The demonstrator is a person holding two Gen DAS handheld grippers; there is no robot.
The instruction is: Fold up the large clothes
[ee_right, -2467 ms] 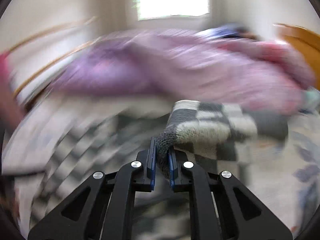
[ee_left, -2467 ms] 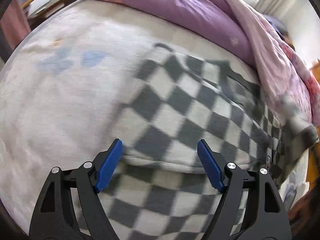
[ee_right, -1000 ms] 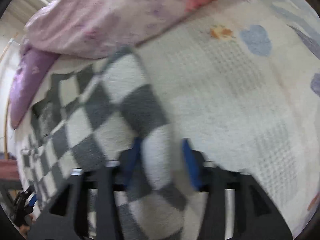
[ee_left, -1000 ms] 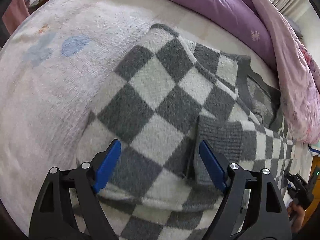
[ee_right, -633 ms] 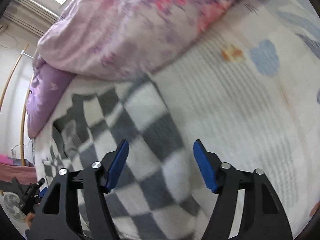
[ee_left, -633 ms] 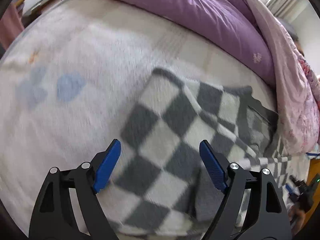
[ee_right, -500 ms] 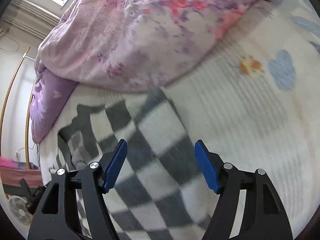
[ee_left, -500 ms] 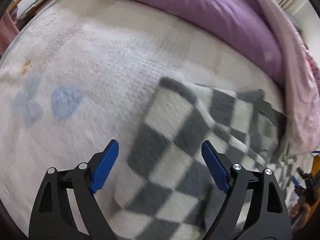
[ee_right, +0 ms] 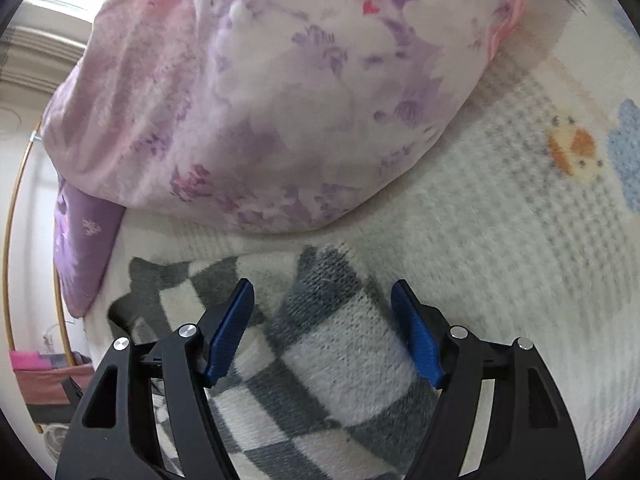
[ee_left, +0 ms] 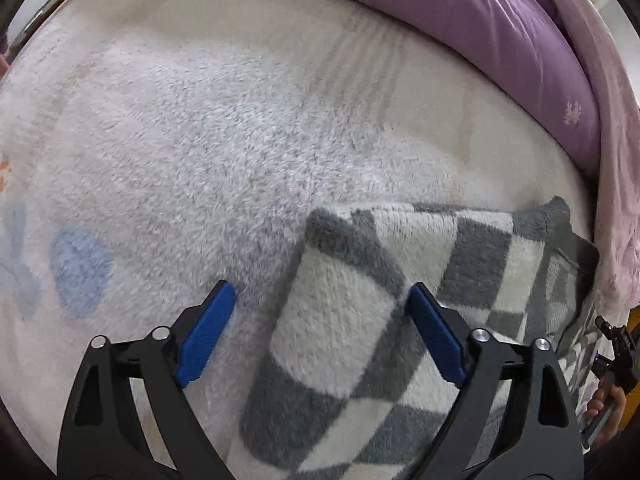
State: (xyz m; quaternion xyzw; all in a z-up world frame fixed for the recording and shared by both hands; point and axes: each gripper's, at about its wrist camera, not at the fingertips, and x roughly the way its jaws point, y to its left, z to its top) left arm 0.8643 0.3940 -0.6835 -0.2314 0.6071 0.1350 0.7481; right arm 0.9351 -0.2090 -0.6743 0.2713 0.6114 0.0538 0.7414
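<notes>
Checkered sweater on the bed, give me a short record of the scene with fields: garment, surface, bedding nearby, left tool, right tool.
garment: grey and white checkered knit sweater, lying on the bed
surface: fluffy white blanket with blue patches
bedding nearby: plain purple duvet and pink floral duvet beyond the sweater
left tool: open, jaws just widened, straddling the sweater's left edge, not gripping
right tool: open, jaws just widened, over the sweater's right side, pads not pressing on it
</notes>
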